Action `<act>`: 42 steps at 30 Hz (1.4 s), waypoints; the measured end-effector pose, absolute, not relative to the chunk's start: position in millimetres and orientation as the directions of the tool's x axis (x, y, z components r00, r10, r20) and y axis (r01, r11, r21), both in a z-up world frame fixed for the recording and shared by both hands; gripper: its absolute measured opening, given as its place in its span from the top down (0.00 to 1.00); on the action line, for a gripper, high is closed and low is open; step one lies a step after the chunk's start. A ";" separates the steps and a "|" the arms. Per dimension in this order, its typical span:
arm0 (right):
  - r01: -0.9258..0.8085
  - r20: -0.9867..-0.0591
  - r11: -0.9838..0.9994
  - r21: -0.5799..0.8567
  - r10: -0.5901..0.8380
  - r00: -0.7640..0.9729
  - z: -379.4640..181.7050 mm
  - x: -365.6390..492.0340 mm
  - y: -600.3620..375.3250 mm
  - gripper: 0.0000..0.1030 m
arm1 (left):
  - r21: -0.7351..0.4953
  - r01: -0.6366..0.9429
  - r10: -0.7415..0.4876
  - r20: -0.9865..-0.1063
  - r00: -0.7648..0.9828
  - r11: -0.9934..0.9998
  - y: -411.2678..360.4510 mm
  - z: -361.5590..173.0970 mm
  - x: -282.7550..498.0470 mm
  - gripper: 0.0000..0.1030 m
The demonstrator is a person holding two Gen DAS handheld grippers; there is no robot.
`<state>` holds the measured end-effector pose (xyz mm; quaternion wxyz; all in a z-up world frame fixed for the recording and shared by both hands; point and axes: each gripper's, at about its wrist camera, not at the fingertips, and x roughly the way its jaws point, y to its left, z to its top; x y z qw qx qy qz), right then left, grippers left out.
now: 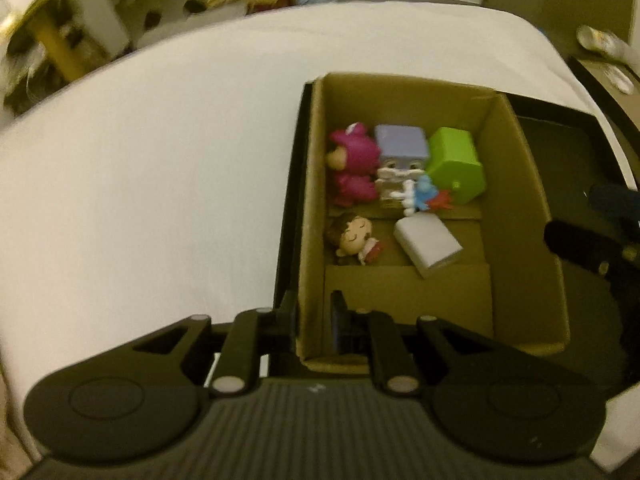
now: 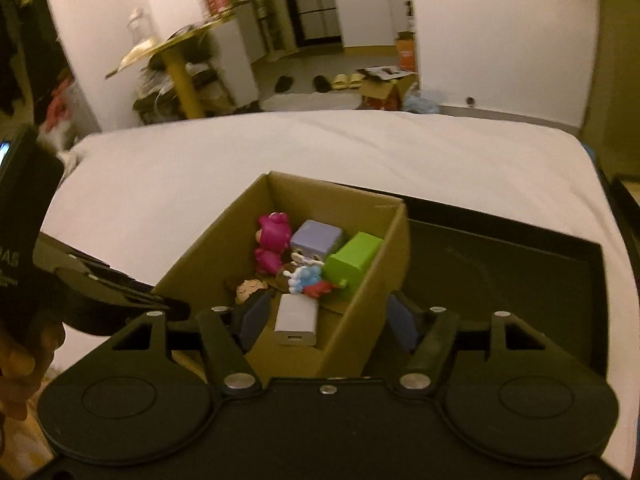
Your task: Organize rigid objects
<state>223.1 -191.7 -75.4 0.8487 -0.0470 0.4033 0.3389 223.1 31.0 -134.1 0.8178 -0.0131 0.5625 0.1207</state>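
An open cardboard box (image 1: pixel 516 200) (image 2: pixel 192 264) stands on a black tray (image 1: pixel 560 160) (image 2: pixel 500 264) on a white bed. It holds a pink figure (image 1: pixel 354 160) (image 2: pixel 272 240), a purple block-headed figure (image 1: pixel 402 148) (image 2: pixel 316 240), a green block (image 1: pixel 456 164) (image 2: pixel 354 258), a small blue and white figure (image 1: pixel 420 194) (image 2: pixel 306 280), a brown-haired doll (image 1: pixel 354 238) (image 2: pixel 248 290) and a white charger (image 1: pixel 426 246) (image 2: pixel 298 320). My left gripper (image 1: pixel 314 312) is shut on the box's left wall, one finger on each side. My right gripper (image 2: pixel 330 322) is open above the box's near corner, over the charger without touching it.
The white bed (image 1: pixel 160 160) (image 2: pixel 280 148) spreads to the left of and behind the box. On the floor beyond it stand a side table with a yellow leg (image 2: pixel 180 68), slippers (image 2: pixel 346 80) and a cardboard carton (image 2: pixel 384 84). A hand (image 2: pixel 16 360) holds the left gripper's handle.
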 end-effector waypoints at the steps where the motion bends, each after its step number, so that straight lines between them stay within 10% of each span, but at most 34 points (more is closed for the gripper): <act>1: -0.600 -0.715 0.776 0.193 0.530 0.457 -73.4 221.1 -196.1 0.35 | 0.126 -0.191 0.188 -0.917 0.352 0.973 27.8 -129.9 220.5 0.86; 10: -0.504 -0.701 0.843 0.186 0.474 0.533 -54.9 199.5 -225.7 0.29 | 0.109 -0.090 0.137 -0.892 0.432 0.990 17.7 -87.9 197.5 0.81; 26: -0.382 -0.707 0.897 0.223 0.418 0.571 -19.7 159.3 -260.8 0.03 | 0.131 -0.026 0.119 -0.771 0.626 0.991 15.8 -15.8 141.0 0.16; 42: -0.350 -0.721 0.917 0.189 0.372 0.585 24.8 112.6 -282.5 0.00 | 0.003 -0.100 0.069 -0.746 0.662 0.995 23.2 33.2 65.4 0.12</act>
